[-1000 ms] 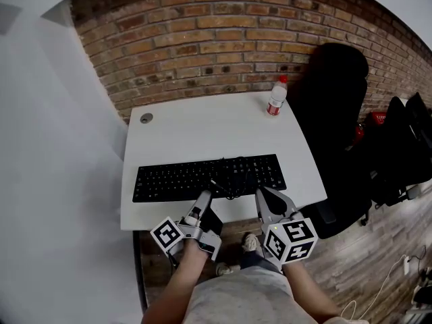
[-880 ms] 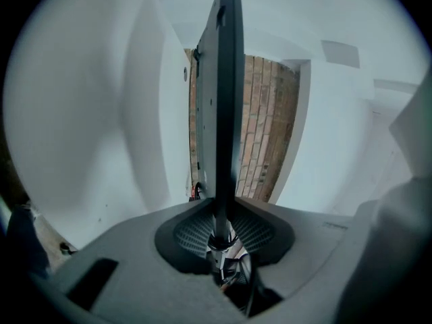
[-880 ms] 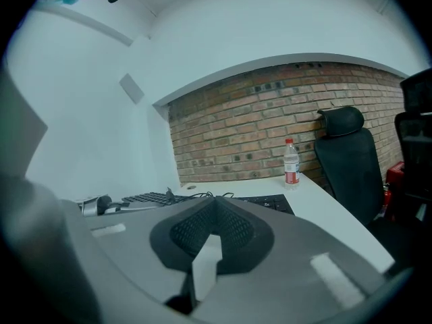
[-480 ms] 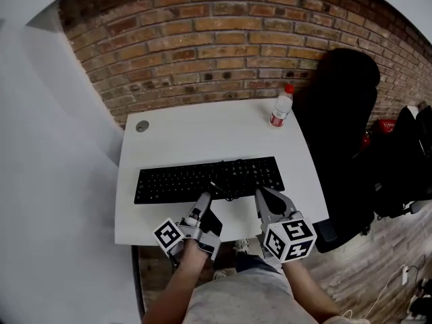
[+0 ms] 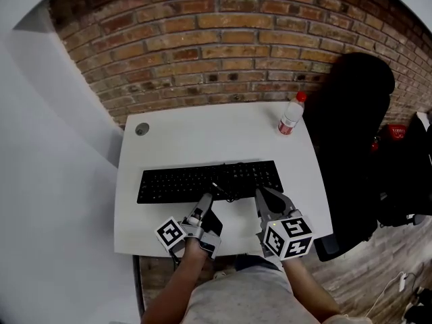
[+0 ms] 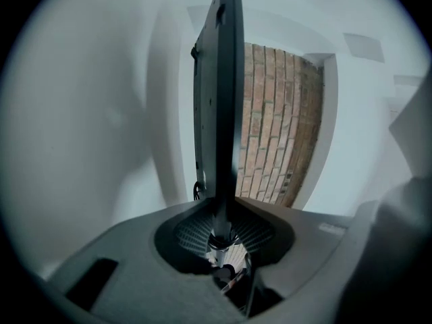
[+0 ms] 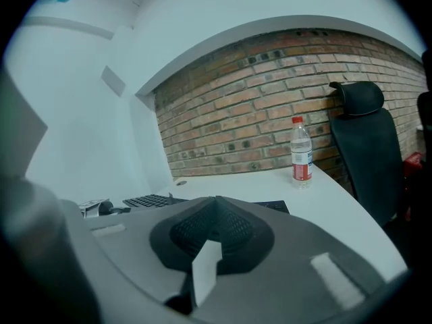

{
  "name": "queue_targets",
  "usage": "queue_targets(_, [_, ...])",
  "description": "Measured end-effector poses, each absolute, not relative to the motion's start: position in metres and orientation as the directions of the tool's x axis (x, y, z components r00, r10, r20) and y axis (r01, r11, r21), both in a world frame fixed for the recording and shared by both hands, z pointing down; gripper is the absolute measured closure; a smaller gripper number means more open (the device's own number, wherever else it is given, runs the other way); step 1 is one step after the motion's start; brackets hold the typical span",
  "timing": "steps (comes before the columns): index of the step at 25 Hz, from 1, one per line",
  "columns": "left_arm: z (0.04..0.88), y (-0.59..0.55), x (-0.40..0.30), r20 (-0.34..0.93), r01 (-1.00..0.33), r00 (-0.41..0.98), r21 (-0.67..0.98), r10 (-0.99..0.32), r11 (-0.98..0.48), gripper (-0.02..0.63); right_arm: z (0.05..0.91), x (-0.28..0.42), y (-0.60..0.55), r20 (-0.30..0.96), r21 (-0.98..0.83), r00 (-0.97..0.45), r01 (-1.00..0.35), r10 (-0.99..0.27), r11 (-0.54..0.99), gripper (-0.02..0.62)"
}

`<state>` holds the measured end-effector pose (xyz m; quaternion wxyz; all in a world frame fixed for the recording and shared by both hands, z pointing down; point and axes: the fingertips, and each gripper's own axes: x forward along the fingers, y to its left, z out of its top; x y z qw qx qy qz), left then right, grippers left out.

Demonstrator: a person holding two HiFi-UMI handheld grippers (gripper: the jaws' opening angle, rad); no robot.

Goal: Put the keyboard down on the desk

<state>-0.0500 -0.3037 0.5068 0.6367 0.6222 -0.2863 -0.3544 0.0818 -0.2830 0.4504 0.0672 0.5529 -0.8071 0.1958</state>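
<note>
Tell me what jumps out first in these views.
The long black keyboard across the white desk's near half, its near edge clamped in the left gripper's jaws. A red-capped bottle stands at the desk's far right corner before the brick wall, a black chair beside it.

White bench [image 5: 202, 137] seen from above. A black keyboard [image 5: 175, 182] spans the near half. The far half lies open, apart from a water bottle [image 5: 291, 115] at the far right corner and a round cable port [image 5: 142, 129] far left. A brick wall [image 5: 202, 46] closes the back, and a black chair [image 5: 351, 127] crowds the right edge.
</note>
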Motion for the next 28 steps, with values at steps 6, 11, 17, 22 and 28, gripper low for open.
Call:
queue_targets(6, [0.517,-0.317,-0.049,-0.053,0.096,0.587,0.995,-0.808,0.005,0.525,0.459,0.077,-0.300,0.348,-0.254,-0.400,-0.911,-0.848,0.325,0.589])
queue_targets(11, [0.530,-0.324,-0.049,-0.012,0.075,0.581,0.996,-0.814,0.039,0.522,0.467,0.080,-0.308,0.368,-0.268,-0.403,-0.909,-0.838,0.320,0.589])
queue_targets(17, [0.539,-0.327,-0.048,0.007,0.076,0.572,0.995,-0.820,0.062,0.522,0.472,0.083,-0.313,0.374,-0.278,-0.408,-0.906,-0.833,0.319,0.589])
queue_targets(22, [0.543,-0.327,-0.049,0.023,0.085,0.561,0.993,-0.828,0.085,0.526,0.478,0.082,-0.314,0.382,-0.293,-0.422,-0.899,-0.822,0.326,0.589])
queue_targets(28, [0.562,-0.322,-0.053,0.084,0.075,0.541,0.986,-0.837,0.147,0.531,0.482,0.077,-0.316,0.380,-0.306,-0.437,-0.891,-0.815,0.336,0.589])
